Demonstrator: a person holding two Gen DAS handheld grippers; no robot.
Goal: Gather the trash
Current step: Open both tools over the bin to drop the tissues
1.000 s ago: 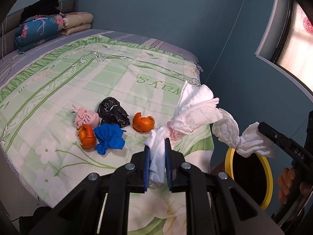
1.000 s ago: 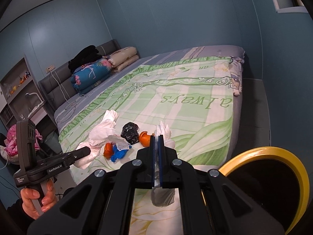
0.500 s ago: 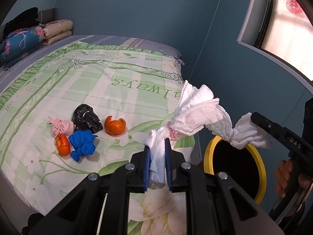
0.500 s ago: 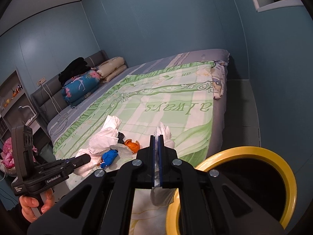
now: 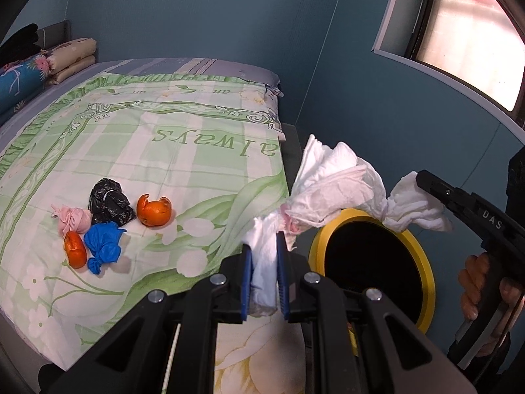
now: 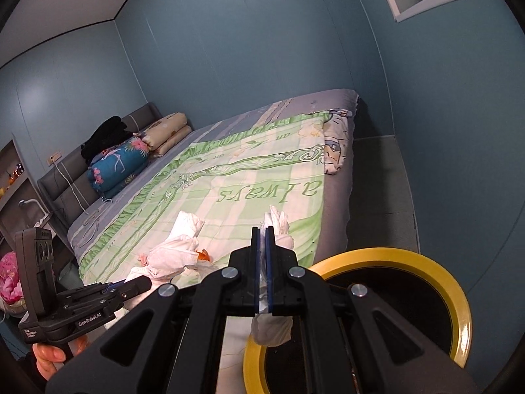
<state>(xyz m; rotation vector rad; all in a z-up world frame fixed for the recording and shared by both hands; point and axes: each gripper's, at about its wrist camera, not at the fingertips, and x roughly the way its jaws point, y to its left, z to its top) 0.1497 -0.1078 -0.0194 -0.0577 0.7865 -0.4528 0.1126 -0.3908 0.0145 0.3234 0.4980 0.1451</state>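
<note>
tissue wad [image 5: 331, 193]: white crumpled paper with a pink patch near its lower end, held in the air at about 12 o'clock above the bin, stretched between both grippers.
handling: probably very light, soft and limp; I judge it tears if the two ends are pulled apart, and sags where unsupported.
hold: the twisted ends look the best places to pinch; the puffy middle would likely just crush.
left gripper [image 5: 265, 275]: closed on the lower twisted end, paper bulging out below the blue pads.
right gripper [image 6: 261, 271]: jaws pressed tight on the other end, a tail of paper hanging below; from the left wrist view it sits at 3 o'clock of the wad.
bin [image 5: 423, 256]: black inside, yellow rim, on the floor beside the bed, just under the wad.
bed [image 5: 183, 161]: green checked cover; well apart from the wad at 9 o'clock lie a black bag [image 5: 110, 202], pink bundle [image 5: 73, 223], blue bundle [image 5: 103, 246] and two orange peels [image 5: 153, 209].
hidden: the bin's depth and contents are lost in black; its near rim is cut off by the gripper bodies; the paper's middle between the pads cannot be seen.
</note>
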